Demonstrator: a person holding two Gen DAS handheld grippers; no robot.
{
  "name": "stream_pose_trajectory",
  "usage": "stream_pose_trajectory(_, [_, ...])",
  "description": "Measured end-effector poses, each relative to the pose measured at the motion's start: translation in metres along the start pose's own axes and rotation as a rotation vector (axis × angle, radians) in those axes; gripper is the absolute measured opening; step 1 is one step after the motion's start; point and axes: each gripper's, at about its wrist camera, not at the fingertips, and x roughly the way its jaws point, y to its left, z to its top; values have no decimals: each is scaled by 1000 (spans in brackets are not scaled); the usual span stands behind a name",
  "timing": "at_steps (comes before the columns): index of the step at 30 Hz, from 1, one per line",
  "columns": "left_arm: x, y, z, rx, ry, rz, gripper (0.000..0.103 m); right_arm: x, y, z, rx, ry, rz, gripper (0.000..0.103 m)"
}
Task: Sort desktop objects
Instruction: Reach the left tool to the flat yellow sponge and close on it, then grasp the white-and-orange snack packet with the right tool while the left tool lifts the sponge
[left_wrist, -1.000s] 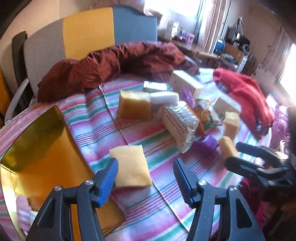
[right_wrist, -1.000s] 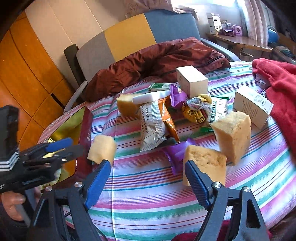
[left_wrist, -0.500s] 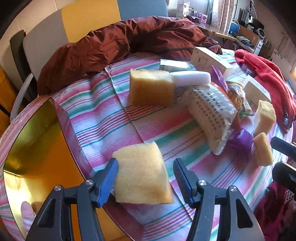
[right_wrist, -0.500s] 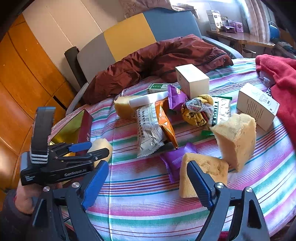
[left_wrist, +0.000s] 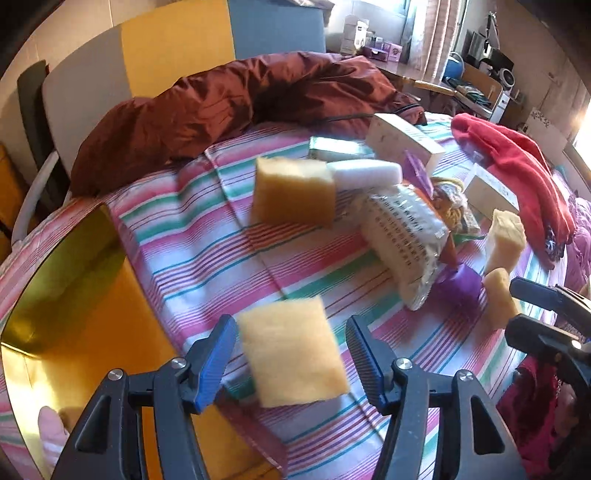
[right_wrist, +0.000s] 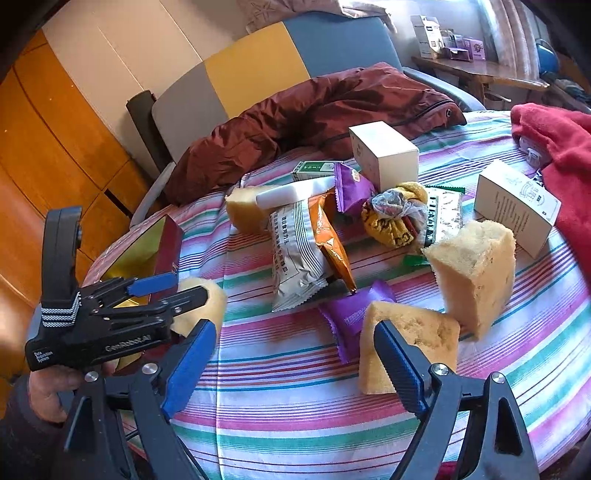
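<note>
My left gripper (left_wrist: 291, 354) is open around a yellow sponge (left_wrist: 293, 350) that lies by the edge of a gold-lined box (left_wrist: 70, 302); the fingers do not touch it. In the right wrist view the same gripper (right_wrist: 177, 288) straddles that sponge (right_wrist: 208, 301). My right gripper (right_wrist: 295, 354) is open and empty, with a sponge wedge (right_wrist: 410, 332) by its right finger. A taller sponge (right_wrist: 476, 277) stands behind it. Another sponge (left_wrist: 293, 192) lies mid-table beside a white tube (left_wrist: 365, 173).
Snack packets (right_wrist: 295, 254), purple wrappers (right_wrist: 351, 314), a yellow bundle (right_wrist: 395, 218) and white cartons (right_wrist: 384, 155) (right_wrist: 517, 206) crowd the striped tablecloth (right_wrist: 295, 398). A maroon jacket (left_wrist: 229, 99) lies at the back, a red cloth (left_wrist: 517, 170) at the right.
My left gripper has closed in over the yellow sponge, which now sits between its open fingers. My right gripper has edged forward toward the sponge wedge.
</note>
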Motion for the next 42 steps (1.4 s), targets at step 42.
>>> stream_pose_trajectory(42, [-32, 30, -25, -183, -152, -129, 53, 104, 33, 66, -297, 173, -236, 60])
